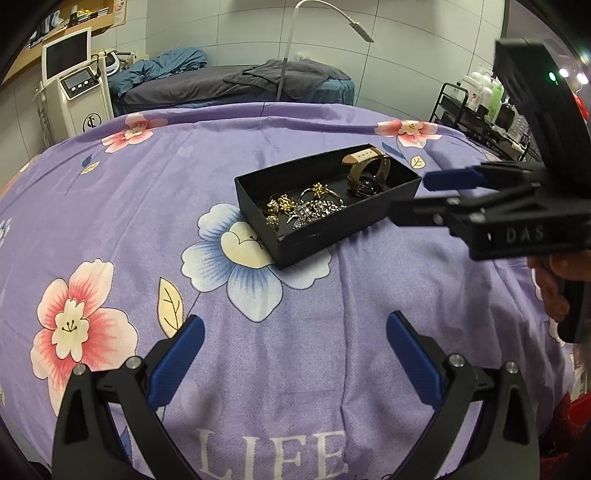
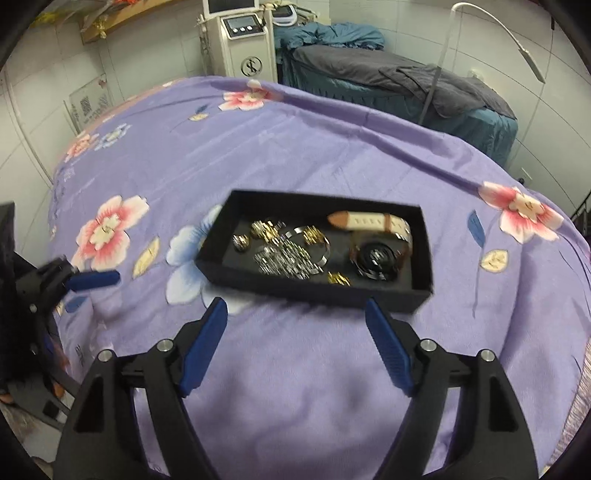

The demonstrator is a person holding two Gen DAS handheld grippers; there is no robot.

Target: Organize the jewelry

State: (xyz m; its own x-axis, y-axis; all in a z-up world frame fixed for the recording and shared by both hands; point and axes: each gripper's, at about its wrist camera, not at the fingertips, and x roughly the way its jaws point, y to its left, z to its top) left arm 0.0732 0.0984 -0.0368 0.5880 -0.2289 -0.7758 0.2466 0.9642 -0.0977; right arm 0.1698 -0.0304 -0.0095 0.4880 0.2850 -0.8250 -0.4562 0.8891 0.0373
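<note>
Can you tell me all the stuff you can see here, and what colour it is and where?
box: one, black, open, on the bedspread
watch: one, tan and cream strap, dark face, at one end of the box
jewelry pile: several small pieces, gold and silver, inside the box
bedspread: one, purple with flowers, under everything
white machine: one, behind the bed
lamp: one, white, at the back
left gripper: blue pads, open, empty
right gripper: blue pads, open, near the box

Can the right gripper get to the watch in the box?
Probably yes. The right gripper is open just before the box, which has no lid, and the watch lies uncovered at one end.
</note>
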